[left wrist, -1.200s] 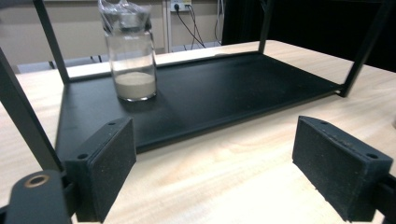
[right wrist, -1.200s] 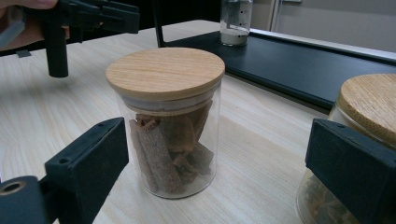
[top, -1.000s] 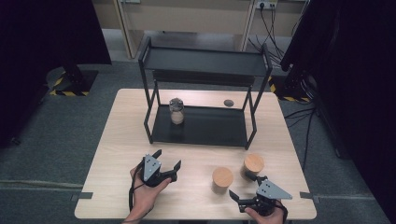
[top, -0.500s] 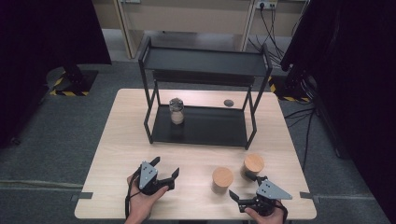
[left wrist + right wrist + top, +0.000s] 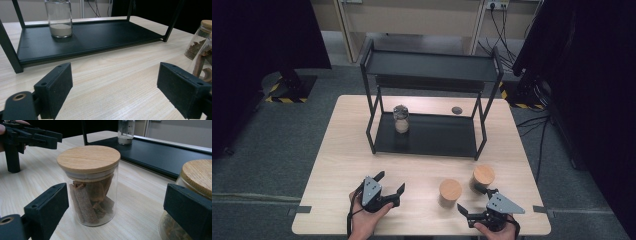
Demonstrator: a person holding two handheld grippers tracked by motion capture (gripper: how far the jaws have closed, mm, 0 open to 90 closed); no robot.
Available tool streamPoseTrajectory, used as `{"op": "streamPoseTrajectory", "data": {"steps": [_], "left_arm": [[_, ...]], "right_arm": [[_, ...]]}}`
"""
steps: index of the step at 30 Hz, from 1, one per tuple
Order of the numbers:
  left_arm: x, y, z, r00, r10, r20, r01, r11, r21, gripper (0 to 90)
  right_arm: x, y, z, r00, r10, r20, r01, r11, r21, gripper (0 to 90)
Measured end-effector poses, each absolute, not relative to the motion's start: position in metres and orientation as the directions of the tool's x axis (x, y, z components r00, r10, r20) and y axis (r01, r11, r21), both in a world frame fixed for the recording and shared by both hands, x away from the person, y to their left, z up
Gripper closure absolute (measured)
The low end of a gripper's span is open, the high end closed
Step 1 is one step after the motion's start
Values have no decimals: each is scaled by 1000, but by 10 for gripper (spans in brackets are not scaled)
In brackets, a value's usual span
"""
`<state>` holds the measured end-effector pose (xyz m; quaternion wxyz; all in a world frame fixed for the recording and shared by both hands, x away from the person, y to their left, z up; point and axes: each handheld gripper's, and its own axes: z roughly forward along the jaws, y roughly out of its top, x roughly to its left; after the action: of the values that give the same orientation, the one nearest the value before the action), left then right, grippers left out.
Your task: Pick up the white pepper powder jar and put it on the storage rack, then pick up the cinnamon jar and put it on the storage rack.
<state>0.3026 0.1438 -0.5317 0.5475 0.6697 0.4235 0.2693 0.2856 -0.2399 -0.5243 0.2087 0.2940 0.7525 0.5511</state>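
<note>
A light wooden table (image 5: 342, 150) carries a black rack (image 5: 427, 135) toward its far edge. Near the front edge, the left gripper (image 5: 388, 184) and right gripper (image 5: 473, 204) both stand wide open, holding nothing. The nearer cork-lidded jar (image 5: 450, 193) stands just ahead of the right gripper.

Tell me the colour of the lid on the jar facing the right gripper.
Light wood lid, clearest in the right gripper view.

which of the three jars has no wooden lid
The jar on the rack's lower shelf, holding pale powder. Its top is dark, not wood. The two jars on the table, front-left jar and front-right jar, both carry round wooden lids.
</note>
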Motion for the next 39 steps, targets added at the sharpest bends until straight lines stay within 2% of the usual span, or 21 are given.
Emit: {"op": "streamPoseTrajectory", "data": {"steps": [18,29,39], "left_arm": [[302,143,-532,495,864,-93,270,-51,962,124],[302,142,-532,495,865,-83,264,-59,963,124],[301,141,-531,498,864,-77,260,-65,963,124]], "right_arm": [[282,-237,-523,-740,673,11,208,213,955,61],[275,-218,-514,-761,649,25,202,199,959,52],[286,-201,-515,-748,663,22,224,221,949,86]]}}
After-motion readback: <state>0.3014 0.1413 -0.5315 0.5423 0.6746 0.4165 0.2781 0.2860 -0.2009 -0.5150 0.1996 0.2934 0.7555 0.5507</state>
